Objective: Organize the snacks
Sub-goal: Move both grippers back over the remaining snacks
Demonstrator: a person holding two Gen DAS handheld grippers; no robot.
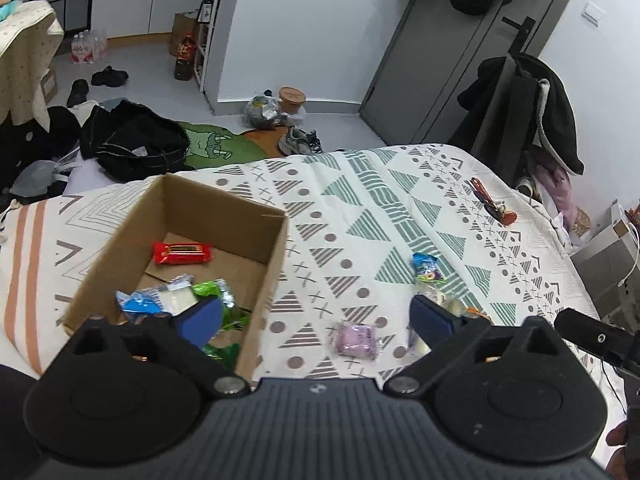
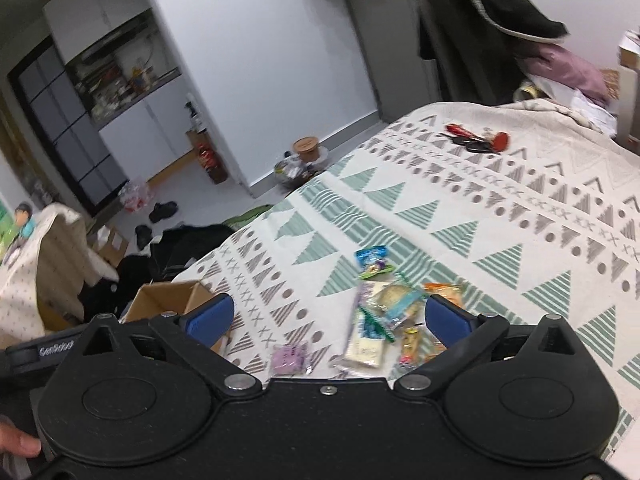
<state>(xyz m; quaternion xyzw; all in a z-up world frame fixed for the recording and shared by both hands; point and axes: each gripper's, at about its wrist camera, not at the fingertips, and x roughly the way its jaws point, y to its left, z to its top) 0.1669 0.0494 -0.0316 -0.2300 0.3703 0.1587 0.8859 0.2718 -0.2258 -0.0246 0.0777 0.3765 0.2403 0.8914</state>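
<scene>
- The bed (image 1: 360, 208) has a white cover with green and gray triangles.
- A brown box (image 1: 224, 216) sits on it.
- A purple snack (image 1: 357, 339) lies near the box.
- More snacks (image 2: 384, 308) lie in a pile.
- Red scissors (image 1: 486, 198) lie far off.

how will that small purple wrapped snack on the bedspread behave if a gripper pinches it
The small purple plastic-wrapped snack looks light for its size and probably gives a little, since its wrapper is puffy with crimped ends. The film may be slippery. It lies flat on the soft patterned bedspread, so it should not roll, though the fabric may sink under a push.
</scene>
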